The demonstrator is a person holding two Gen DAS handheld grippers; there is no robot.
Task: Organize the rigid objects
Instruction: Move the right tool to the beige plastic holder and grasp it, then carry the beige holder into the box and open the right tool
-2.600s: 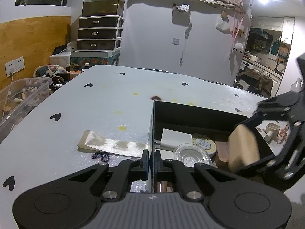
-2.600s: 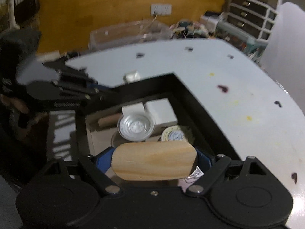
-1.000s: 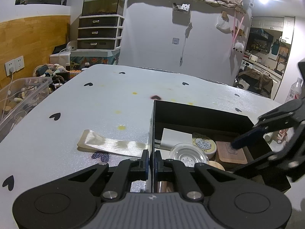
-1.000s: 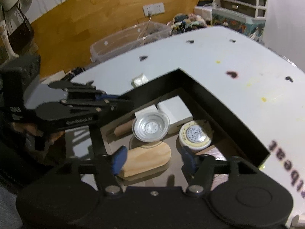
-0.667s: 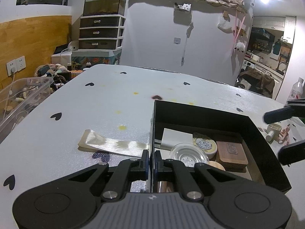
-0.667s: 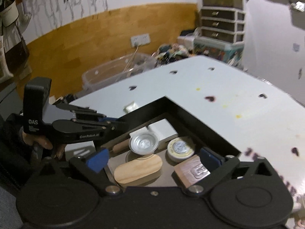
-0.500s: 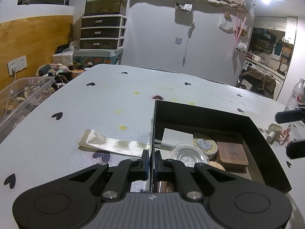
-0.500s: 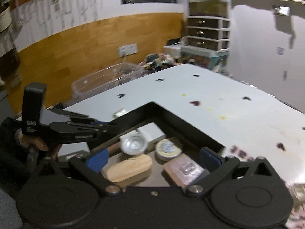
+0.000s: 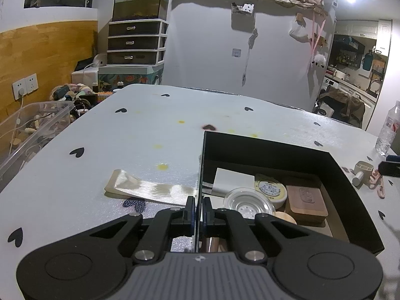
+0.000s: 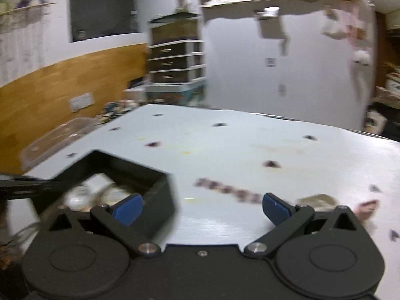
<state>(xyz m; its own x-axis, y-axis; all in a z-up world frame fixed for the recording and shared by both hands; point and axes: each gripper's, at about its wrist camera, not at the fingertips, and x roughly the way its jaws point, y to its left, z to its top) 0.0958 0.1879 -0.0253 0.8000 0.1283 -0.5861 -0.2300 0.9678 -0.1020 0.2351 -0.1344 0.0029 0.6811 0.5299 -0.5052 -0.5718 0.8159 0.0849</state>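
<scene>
A black open box (image 9: 275, 147) sits on the white table. Inside lie a white card (image 9: 232, 181), a round yellow-rimmed tin (image 9: 270, 190), a clear glass dish (image 9: 247, 203), a brown wooden block (image 9: 306, 200) and a pale wooden piece (image 9: 286, 217), partly hidden. My left gripper (image 9: 197, 212) is shut on the box's thin left wall. My right gripper (image 10: 202, 208) stands wide open over bare table to the right of the box (image 10: 160, 200), with nothing between its blue pads. One of its fingers (image 9: 391, 168) shows at the left wrist view's right edge.
A shiny foil pouch (image 9: 147, 187) lies left of the box. A beige cup-like piece (image 9: 362, 171), a pink chain (image 9: 377, 185) and a water bottle (image 9: 387, 135) stand to its right. A clear plastic bin (image 9: 30, 125) sits beyond the table's left edge.
My right gripper let go of the pale wooden piece inside the box, opened wide and swung out to the right over the table. The left gripper kept its hold on the wall.
</scene>
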